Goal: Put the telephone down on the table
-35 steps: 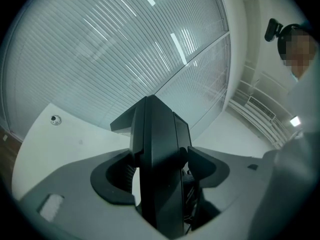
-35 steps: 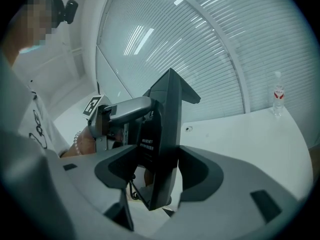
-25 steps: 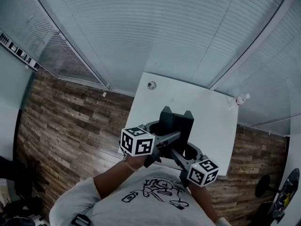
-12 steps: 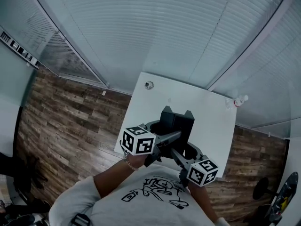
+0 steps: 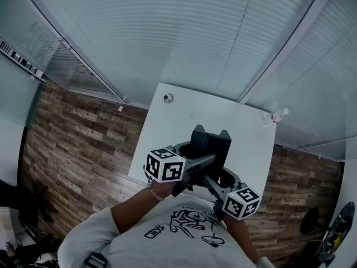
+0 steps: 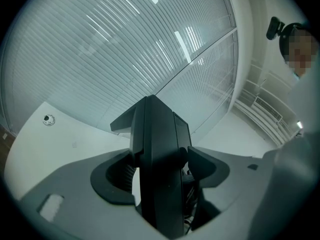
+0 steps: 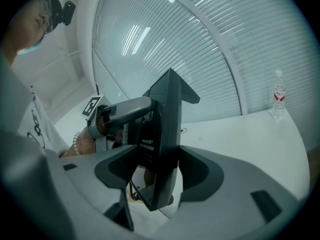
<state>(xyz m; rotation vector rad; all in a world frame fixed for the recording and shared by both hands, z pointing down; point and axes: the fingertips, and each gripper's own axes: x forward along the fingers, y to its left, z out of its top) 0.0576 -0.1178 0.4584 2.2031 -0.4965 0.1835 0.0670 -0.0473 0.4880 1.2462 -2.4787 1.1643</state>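
Observation:
A black telephone (image 5: pixel 209 144) stands upright in the air, held between my two grippers over the near part of the white table (image 5: pixel 245 133). My left gripper (image 5: pixel 192 154) clamps it from the left; in the left gripper view both pads press on the telephone (image 6: pixel 157 154) at my left gripper (image 6: pixel 160 171). My right gripper (image 5: pixel 218 175) grips it from the lower right. In the right gripper view the telephone (image 7: pixel 165 129) sits between the pads of my right gripper (image 7: pixel 157 171). A thin cord (image 7: pixel 122 190) hangs below the telephone.
A small clear bottle (image 5: pixel 277 115) (image 7: pixel 278 96) stands at the table's far right corner. A small round fitting (image 5: pixel 168 98) (image 6: pixel 48 120) is at its far left corner. Glass walls with blinds (image 5: pixel 184 32) rise behind the table; wooden floor (image 5: pixel 83 144) lies to the left.
The table has slid nearer and slightly left in the head view as both grippers carry the telephone toward it. Both grips look the same.

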